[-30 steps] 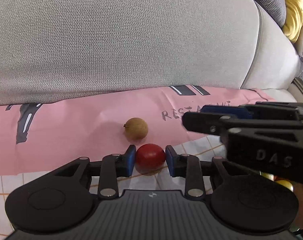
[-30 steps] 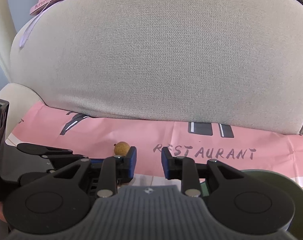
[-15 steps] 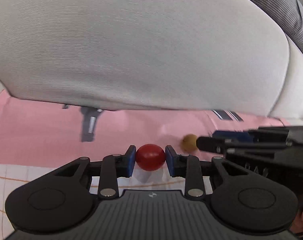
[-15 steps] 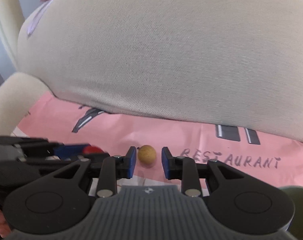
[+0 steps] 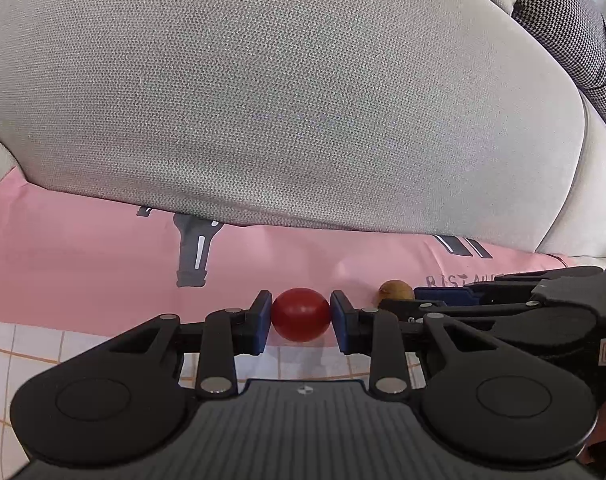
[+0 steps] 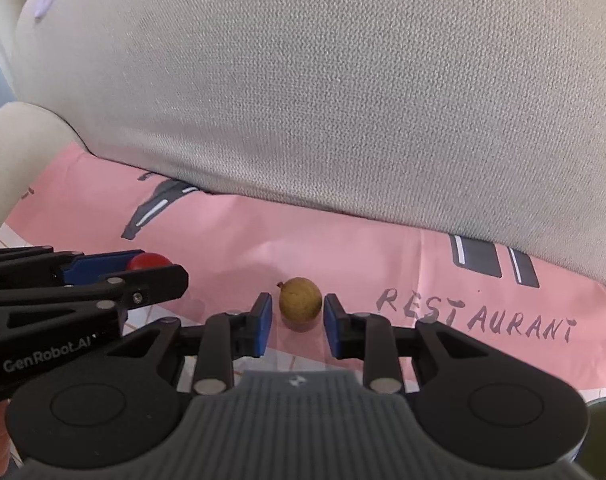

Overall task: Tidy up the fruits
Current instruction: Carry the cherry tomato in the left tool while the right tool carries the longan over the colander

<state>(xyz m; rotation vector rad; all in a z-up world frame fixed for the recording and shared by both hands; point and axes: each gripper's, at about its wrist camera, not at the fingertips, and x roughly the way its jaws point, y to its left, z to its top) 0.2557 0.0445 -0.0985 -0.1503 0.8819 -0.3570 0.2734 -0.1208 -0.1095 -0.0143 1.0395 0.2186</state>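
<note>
My left gripper (image 5: 301, 316) is shut on a small red round fruit (image 5: 301, 314) and holds it just above the pink cloth (image 5: 83, 264). The red fruit (image 6: 149, 260) also shows between the left gripper's blue pads in the right wrist view. A small brown round fruit (image 6: 300, 298) lies on the pink cloth (image 6: 343, 256). My right gripper (image 6: 297, 314) is open, its pads on either side of the brown fruit with small gaps. The brown fruit (image 5: 396, 290) shows in the left wrist view, partly hidden behind the right gripper's fingers (image 5: 463, 296).
A big grey sofa cushion (image 5: 283, 100) rises right behind the cloth. A white checked cloth (image 5: 31, 344) lies in front of the pink one. A green container rim (image 6: 603, 432) shows at the lower right. A houndstooth cushion (image 5: 575, 24) sits at the upper right.
My left gripper has carried the red fruit to the left, away from the brown fruit. My right gripper has moved left and forward until the brown fruit sits between its pads.
</note>
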